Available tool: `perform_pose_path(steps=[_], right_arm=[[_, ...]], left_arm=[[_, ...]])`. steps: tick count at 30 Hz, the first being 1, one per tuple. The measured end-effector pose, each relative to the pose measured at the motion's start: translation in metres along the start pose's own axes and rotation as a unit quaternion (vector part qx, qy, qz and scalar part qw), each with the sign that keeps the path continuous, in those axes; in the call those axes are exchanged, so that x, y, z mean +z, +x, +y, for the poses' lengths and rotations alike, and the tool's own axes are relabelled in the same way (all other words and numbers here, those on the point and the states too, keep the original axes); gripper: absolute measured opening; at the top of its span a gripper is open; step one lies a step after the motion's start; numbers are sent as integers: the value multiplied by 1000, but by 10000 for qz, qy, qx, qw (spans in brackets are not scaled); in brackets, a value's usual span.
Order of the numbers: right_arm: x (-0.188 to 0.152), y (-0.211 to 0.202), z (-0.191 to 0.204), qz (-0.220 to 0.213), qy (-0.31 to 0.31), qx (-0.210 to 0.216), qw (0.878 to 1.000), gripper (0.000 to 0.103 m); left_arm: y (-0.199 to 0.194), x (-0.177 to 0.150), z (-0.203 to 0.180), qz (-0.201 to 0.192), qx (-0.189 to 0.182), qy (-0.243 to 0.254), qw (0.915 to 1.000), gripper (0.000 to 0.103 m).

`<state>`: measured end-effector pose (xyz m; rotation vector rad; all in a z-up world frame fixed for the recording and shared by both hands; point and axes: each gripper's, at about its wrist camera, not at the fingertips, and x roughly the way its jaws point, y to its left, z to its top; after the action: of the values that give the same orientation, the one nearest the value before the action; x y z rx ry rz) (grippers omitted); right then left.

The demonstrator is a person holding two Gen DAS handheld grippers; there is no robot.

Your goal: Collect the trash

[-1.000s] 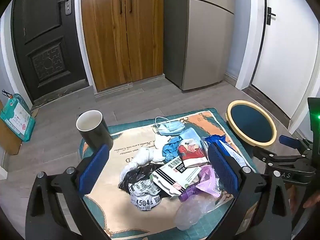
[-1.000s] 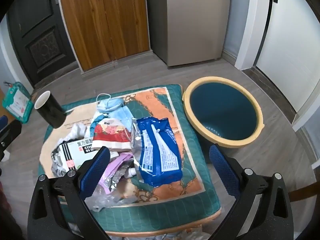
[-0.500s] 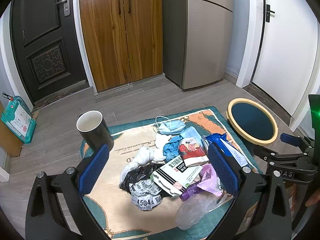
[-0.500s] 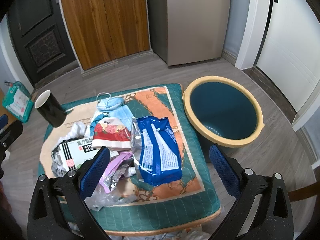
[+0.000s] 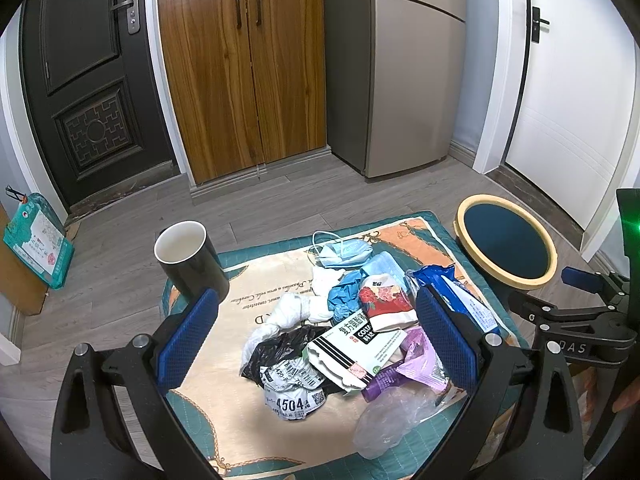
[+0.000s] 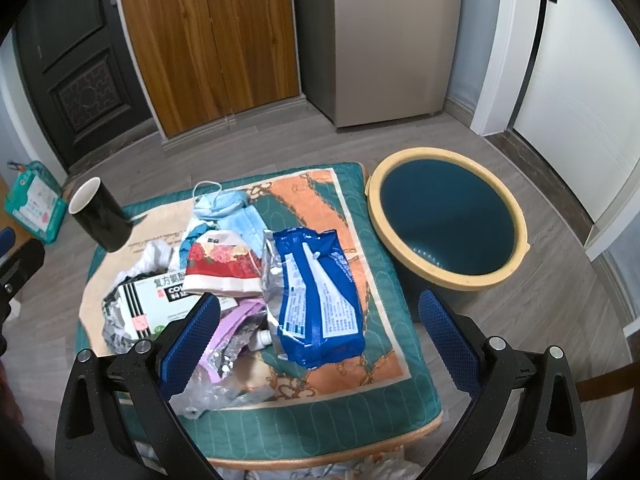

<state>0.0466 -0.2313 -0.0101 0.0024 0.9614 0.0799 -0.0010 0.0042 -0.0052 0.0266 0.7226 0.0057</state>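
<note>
Left view has pulled back and tilted up slightly since a second ago; trash pile unmoved. Left gripper fingers spread wide, empty, hovering over the pile in lower centre frame. Right gripper fingers also wide apart, empty, above the blue wipes pack. Medicine box, purple wrapper, crumpled label and face mask lie on the patterned cushion. Black mug stands upright at its upper-left corner. Yellow-rimmed bin sits just right of the cushion, on the floor.
</note>
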Motion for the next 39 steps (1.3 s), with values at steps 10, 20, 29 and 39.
perform_pose_path(steps=[10, 20, 29, 39], right_arm=[[-3, -1, 0, 38, 4, 12, 10000, 99], [-3, 0, 1, 57, -4, 6, 10000, 99], [-4, 1, 1, 81, 1, -1, 10000, 99], [-4, 3, -1, 178, 65, 3, 9998, 99]], left_arm=[[0, 0, -6, -2, 1, 33, 10000, 97], [0, 1, -7, 0, 9, 42, 10000, 97], [0, 1, -8, 0, 9, 44, 10000, 97], [0, 1, -8, 6, 12, 51, 10000, 97]])
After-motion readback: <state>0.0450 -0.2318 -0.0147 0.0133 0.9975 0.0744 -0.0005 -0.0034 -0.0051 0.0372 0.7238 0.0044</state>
